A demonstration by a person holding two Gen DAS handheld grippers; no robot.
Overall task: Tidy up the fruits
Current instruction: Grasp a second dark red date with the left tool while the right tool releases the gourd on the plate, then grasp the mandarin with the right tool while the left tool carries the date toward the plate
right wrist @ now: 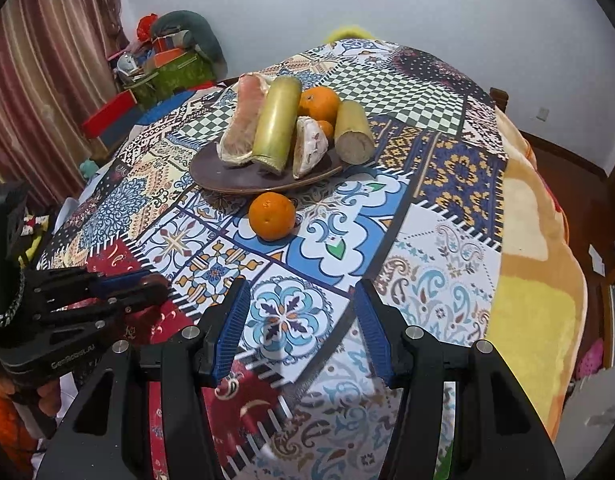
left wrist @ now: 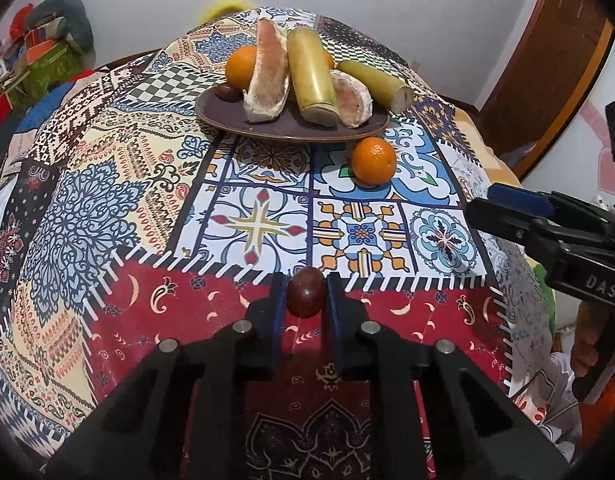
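My left gripper (left wrist: 306, 294) is shut on a small dark red fruit (left wrist: 306, 297) above the red patch of the tablecloth. A dark oval plate (left wrist: 227, 114) at the back holds pomelo wedges (left wrist: 267, 72), a yellow-green cane piece (left wrist: 310, 74), an orange (left wrist: 241, 66) and a small dark fruit (left wrist: 226, 93). A second cane piece (left wrist: 377, 82) lies at the plate's right edge. A loose orange (left wrist: 373, 160) sits on the cloth in front of the plate; it also shows in the right wrist view (right wrist: 272, 216). My right gripper (right wrist: 301, 320) is open and empty, above the cloth short of that orange.
The patchwork tablecloth (right wrist: 427, 240) covers a round table. A yellow-orange blanket (right wrist: 535, 280) hangs at the right edge. Boxes and clutter (right wrist: 167, 68) stand by the wall at the back left, next to a striped curtain (right wrist: 47, 80).
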